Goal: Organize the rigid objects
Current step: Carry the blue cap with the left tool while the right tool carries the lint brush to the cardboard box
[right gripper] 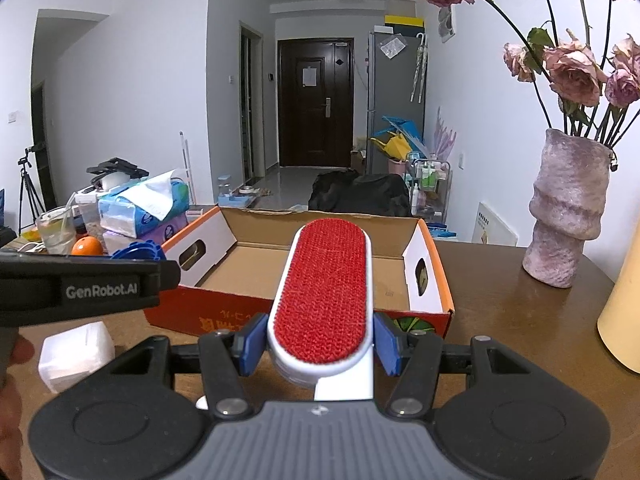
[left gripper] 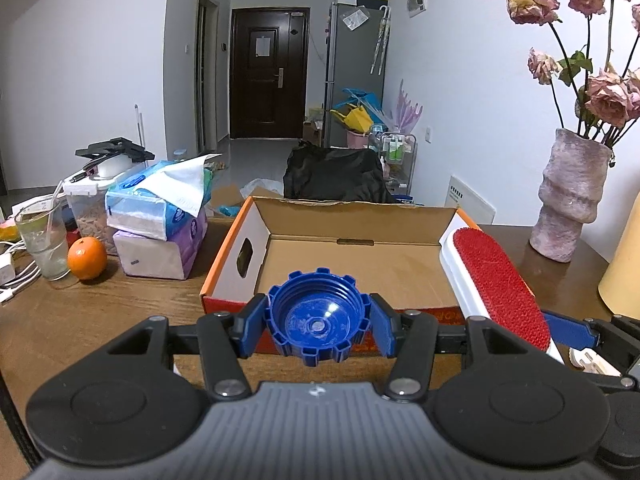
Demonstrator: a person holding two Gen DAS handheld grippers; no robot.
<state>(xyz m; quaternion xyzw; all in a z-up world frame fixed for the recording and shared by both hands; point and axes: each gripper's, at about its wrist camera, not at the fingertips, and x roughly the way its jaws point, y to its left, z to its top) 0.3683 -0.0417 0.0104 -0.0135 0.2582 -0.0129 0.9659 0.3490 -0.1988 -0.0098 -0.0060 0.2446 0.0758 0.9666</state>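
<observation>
My left gripper (left gripper: 318,330) is shut on a blue ribbed cap (left gripper: 318,316), its hollow side facing the camera, held just before the near wall of the open cardboard box (left gripper: 352,260). My right gripper (right gripper: 320,346) is shut on a white lint brush with a red pad (right gripper: 326,284), which points forward over the near wall of the same box (right gripper: 304,264). The brush (left gripper: 496,280) also shows at the right of the left wrist view. The blue cap (right gripper: 138,252) peeks above the left gripper's black body in the right wrist view. The box holds nothing that I can see.
On the brown table, tissue packs (left gripper: 160,216), an orange (left gripper: 87,258) and a glass (left gripper: 42,240) stand left of the box. A vase of dried roses (right gripper: 564,216) stands at the right, with a yellow object (right gripper: 624,312) at the edge. A white block (right gripper: 76,354) lies near left.
</observation>
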